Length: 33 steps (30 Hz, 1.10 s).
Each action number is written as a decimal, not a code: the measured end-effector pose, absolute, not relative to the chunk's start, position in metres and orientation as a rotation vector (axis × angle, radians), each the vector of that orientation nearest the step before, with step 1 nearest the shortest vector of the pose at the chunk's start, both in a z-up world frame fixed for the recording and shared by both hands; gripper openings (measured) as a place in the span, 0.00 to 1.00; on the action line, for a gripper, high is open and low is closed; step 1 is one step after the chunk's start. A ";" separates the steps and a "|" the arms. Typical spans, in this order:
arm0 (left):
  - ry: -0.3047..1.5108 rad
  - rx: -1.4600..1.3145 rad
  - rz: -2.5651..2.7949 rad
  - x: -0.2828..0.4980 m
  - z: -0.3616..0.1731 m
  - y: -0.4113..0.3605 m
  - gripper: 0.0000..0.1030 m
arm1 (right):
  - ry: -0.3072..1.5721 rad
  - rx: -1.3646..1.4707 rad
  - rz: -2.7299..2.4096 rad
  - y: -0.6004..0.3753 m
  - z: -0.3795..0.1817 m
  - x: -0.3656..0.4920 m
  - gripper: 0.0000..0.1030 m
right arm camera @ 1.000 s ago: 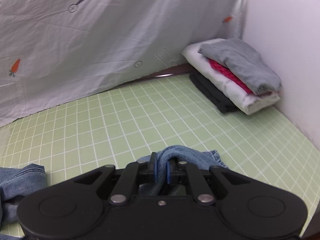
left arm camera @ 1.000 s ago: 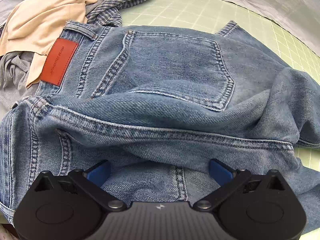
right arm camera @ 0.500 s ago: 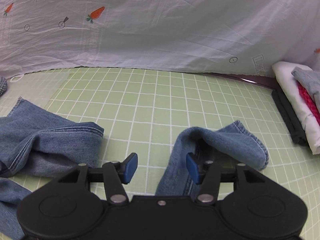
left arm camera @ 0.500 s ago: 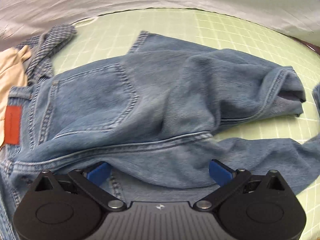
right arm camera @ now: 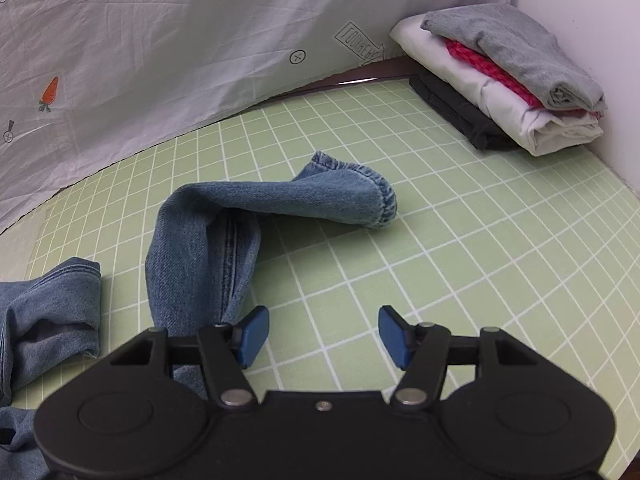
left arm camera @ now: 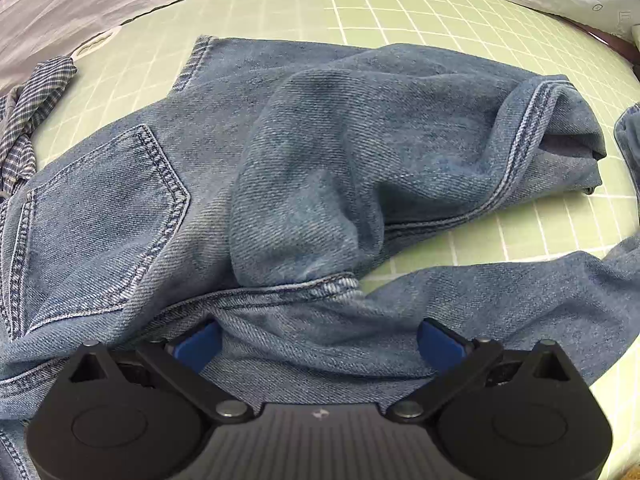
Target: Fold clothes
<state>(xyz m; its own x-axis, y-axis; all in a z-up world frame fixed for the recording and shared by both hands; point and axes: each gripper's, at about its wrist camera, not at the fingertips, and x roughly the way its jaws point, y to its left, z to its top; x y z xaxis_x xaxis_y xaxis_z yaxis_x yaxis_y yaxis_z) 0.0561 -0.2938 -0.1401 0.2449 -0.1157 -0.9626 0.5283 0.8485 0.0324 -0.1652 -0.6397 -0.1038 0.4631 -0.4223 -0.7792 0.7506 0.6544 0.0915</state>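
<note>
On the green grid mat [right arm camera: 460,248] the jeans [left arm camera: 280,168] are sprawled out and rumpled, back pocket up, one leg bunched over itself and the other trailing off to the right with its cuff curled over. So these aren't folded, and they'd need flattening and the legs lined up. Over in the far corner there's a neat stack of folded clothes [right arm camera: 504,80] (grey on top, then red, white, black), so some of the pile is sorted, plus a checked shirt [left arm camera: 28,120] lying loose at the left edge.

Left gripper [left arm camera: 320,340] has its fingers spread wide right over the denim near the crotch seam, pinching nothing. Right gripper [right arm camera: 320,336] is spread too, over bare mat, with the trailing leg just beside its left finger.
</note>
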 end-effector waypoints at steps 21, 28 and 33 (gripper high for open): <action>1.237 0.367 -0.443 0.046 -0.131 -0.286 1.00 | 0.768 0.689 -0.592 -0.695 -0.143 -0.096 0.49; 1.228 0.351 -0.430 0.039 -0.128 -0.282 1.00 | 0.766 0.626 -0.674 -0.690 -0.138 -0.102 0.01; 1.214 0.295 -0.386 0.028 -0.119 -0.270 1.00 | 0.703 0.567 -0.885 -0.679 -0.112 -0.178 0.01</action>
<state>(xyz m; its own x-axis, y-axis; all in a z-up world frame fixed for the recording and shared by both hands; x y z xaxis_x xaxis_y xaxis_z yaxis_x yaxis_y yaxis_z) 0.0285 -0.2699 -0.1192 0.2983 -0.1302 -0.9455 0.4397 0.8980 0.0151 -0.1779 -0.6785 -0.1119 0.4421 -0.4932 -0.7492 0.8413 0.5176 0.1557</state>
